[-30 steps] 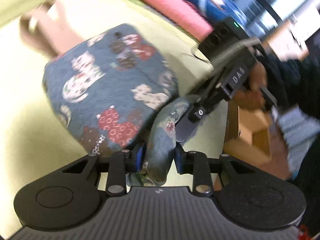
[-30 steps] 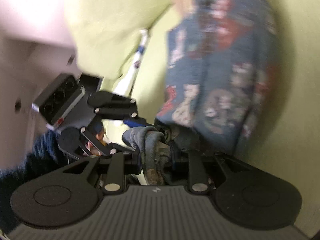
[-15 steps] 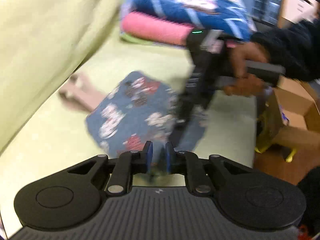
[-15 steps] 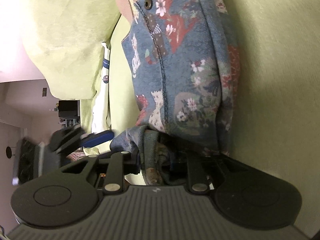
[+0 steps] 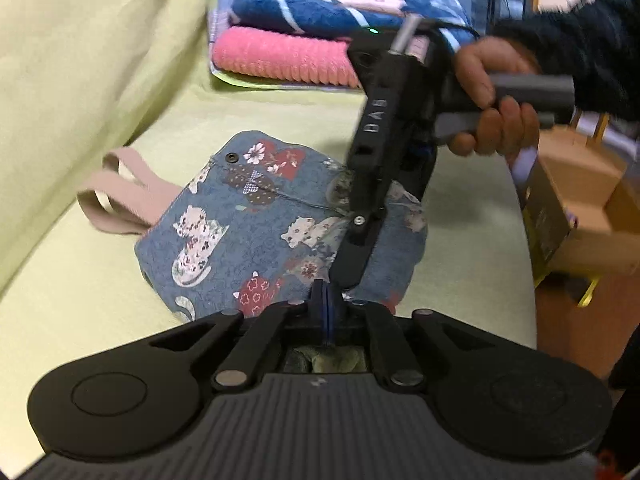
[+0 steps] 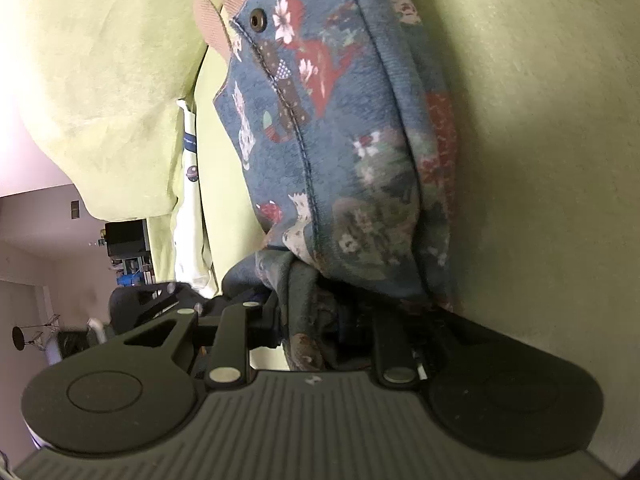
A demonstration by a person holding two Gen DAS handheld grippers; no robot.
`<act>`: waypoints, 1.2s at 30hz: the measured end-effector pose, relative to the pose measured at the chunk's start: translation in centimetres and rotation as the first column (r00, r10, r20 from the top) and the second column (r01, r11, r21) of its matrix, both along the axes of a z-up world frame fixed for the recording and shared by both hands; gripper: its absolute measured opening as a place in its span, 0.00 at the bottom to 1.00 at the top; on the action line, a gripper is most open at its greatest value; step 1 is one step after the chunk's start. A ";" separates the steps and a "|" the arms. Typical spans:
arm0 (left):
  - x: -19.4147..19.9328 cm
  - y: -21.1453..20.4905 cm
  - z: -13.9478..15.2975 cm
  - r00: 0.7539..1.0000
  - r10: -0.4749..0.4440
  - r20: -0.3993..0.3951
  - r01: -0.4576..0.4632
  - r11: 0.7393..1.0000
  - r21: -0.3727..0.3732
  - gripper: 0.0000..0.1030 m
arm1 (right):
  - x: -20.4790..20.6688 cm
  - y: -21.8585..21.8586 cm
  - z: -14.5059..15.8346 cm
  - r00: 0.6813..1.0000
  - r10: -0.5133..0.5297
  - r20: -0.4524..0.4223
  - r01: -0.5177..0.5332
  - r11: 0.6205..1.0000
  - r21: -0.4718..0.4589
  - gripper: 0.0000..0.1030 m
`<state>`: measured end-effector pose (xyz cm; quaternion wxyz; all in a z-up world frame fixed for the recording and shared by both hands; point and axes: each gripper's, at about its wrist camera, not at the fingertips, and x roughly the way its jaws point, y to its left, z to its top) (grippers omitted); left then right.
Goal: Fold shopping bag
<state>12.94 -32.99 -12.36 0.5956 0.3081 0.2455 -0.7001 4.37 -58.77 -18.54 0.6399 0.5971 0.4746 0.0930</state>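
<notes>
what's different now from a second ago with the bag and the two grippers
The left gripper has let go of the blue cat-print fabric shopping bag; its blue pads now meet with nothing between them. The bag has dropped flatter onto the yellow-green sofa seat. The right gripper stays clamped on bunched bag fabric.

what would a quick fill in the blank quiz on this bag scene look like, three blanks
1. The shopping bag lies on a ____-coloured cushion.
2. The right gripper is shut on the ____.
3. The blue towel is stacked on a ____ one.

Missing words: green; shopping bag; pink
</notes>
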 end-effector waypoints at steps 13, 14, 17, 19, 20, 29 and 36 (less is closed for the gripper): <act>-0.6 -1.5 0.2 0.998 0.054 0.006 -0.055 0.998 0.044 0.07 | -3.3 4.0 11.1 0.959 0.116 0.257 0.099 0.715 -0.692 0.27; -0.7 -1.5 0.2 0.998 0.058 0.007 -0.058 0.997 0.046 0.07 | -3.6 6.1 12.0 0.947 0.165 0.275 0.118 0.618 -0.778 0.25; -1.1 -1.5 0.3 0.998 0.060 0.024 -0.061 0.997 0.044 0.07 | -4.7 12.8 12.6 0.896 0.325 0.304 0.195 0.327 -0.924 0.18; -1.3 -1.2 0.3 0.997 0.065 0.029 -0.067 0.997 0.037 0.07 | -4.7 16.4 10.9 0.891 0.379 0.251 0.220 0.122 -0.968 0.13; -1.6 -1.0 0.2 0.997 0.071 0.037 -0.072 0.997 0.026 0.07 | -4.1 17.7 9.6 0.898 0.389 0.207 0.210 0.034 -0.977 0.13; -3.5 1.1 2.0 0.970 0.219 0.109 -0.201 0.967 -0.159 0.04 | -2.4 16.5 5.5 0.869 0.441 0.224 0.263 -0.028 -0.964 0.17; -2.5 0.6 -0.4 0.958 0.281 0.059 -0.275 0.957 -0.091 0.02 | -2.7 16.2 4.4 0.851 0.458 0.259 0.303 -0.024 -0.953 0.18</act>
